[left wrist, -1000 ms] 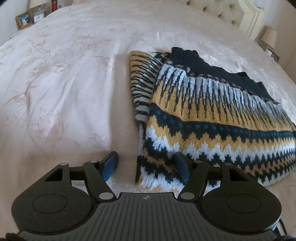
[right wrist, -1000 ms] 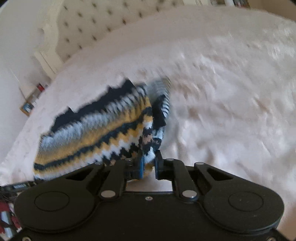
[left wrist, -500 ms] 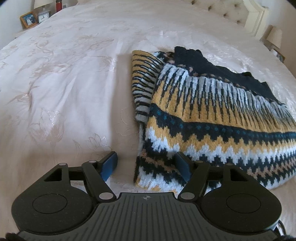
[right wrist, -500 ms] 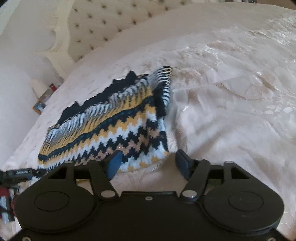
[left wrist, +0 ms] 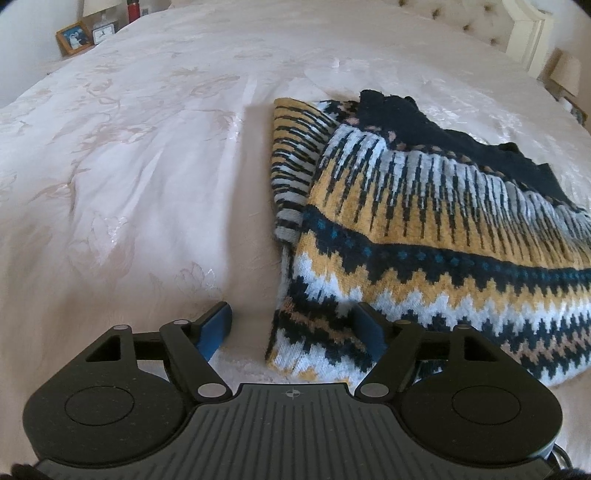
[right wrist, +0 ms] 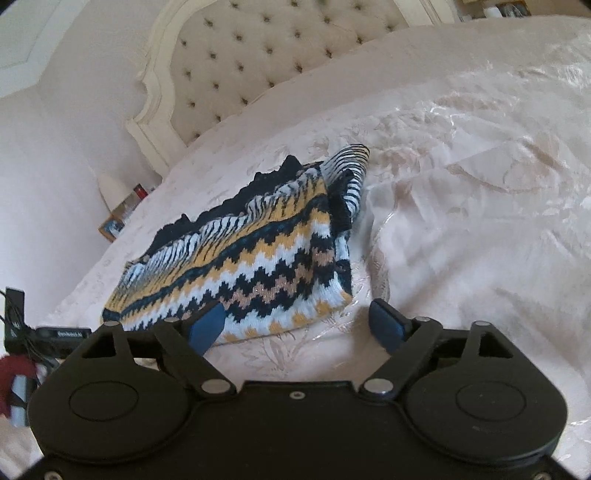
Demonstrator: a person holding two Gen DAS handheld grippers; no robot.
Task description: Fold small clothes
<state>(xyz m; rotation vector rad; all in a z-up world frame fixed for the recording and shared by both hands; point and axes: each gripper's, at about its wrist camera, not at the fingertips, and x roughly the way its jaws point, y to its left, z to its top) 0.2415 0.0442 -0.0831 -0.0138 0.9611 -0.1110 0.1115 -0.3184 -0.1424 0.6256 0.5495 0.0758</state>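
On the bedspread [left wrist: 155,155], a patterned knit sweater [left wrist: 436,236] lies folded into a compact stack, both grippers free of it.

By the look of it the fold is largely done: the body is doubled over with a striped sleeve [left wrist: 291,166] tucked along one side, and perhaps only squaring up or setting aside remains. The left gripper [left wrist: 293,328] stands spread, having just been opening, with the sweater's near corner between its pads but unpinched. The right gripper [right wrist: 295,321] has just been opening too, wide at the hem and gripping nothing. Cream floral bedding, a tufted headboard [right wrist: 258,55], and a framed photo [left wrist: 74,35] on the nightstand.
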